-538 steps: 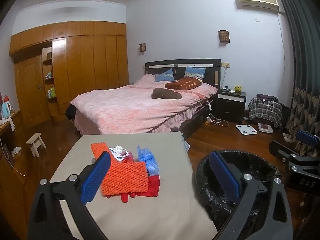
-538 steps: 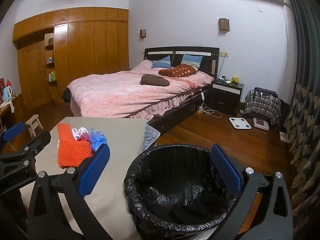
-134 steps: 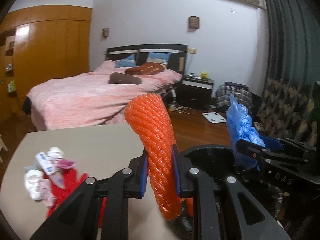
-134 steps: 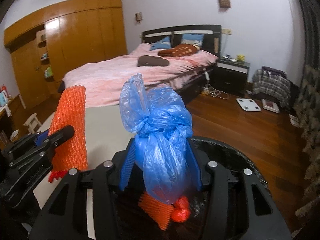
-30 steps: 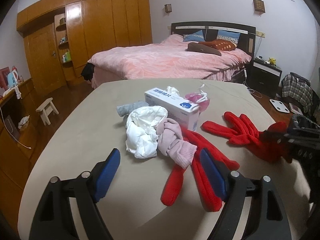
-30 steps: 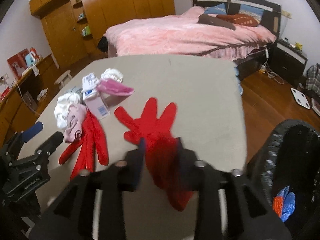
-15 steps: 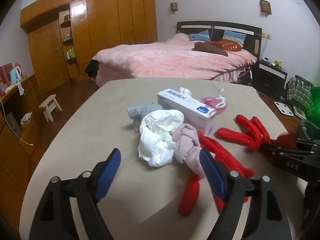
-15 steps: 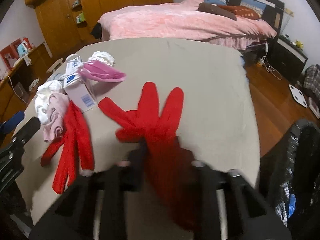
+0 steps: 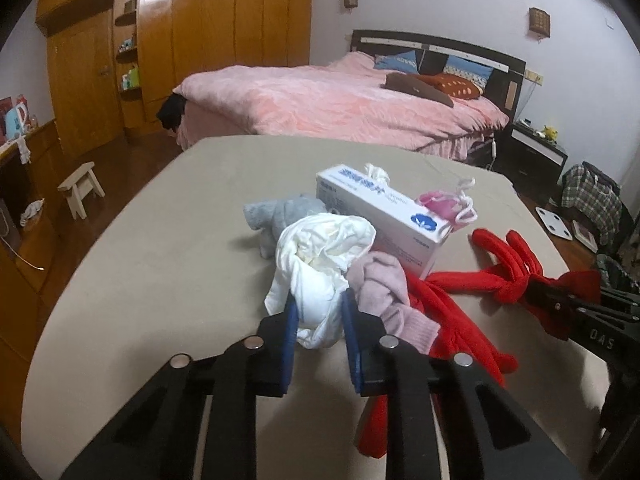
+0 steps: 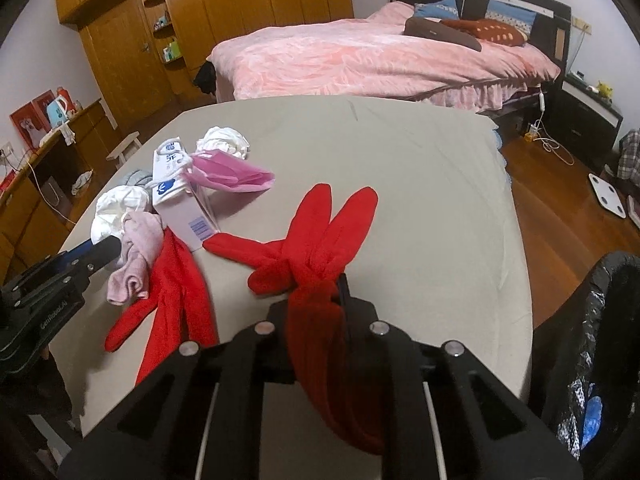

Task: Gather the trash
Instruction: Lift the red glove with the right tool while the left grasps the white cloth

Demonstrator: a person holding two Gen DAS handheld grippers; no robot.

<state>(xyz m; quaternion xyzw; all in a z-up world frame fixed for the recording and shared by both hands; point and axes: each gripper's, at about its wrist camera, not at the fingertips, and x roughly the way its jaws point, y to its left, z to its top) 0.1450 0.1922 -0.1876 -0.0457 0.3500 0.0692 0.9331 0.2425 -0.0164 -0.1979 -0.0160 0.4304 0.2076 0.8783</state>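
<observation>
My left hand-held gripper (image 9: 318,322) has just closed, pinching white wad (image 9: 320,256) | my right hand-held gripper (image 10: 316,300) grips red glove (image 10: 312,248), frame centre

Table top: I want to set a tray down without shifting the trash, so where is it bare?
The table is bare on the bed side beyond the pink mask, and along the edge toward the bin, right of the red glove. The near left is crowded: white box, pink sock, white wad, second red glove.

Red gloves (image 10: 316,248), white wad (image 9: 320,264), pink sock (image 9: 384,292) (blue-printed white box (image 9: 380,216)), beige table (image 10: 420,184).
</observation>
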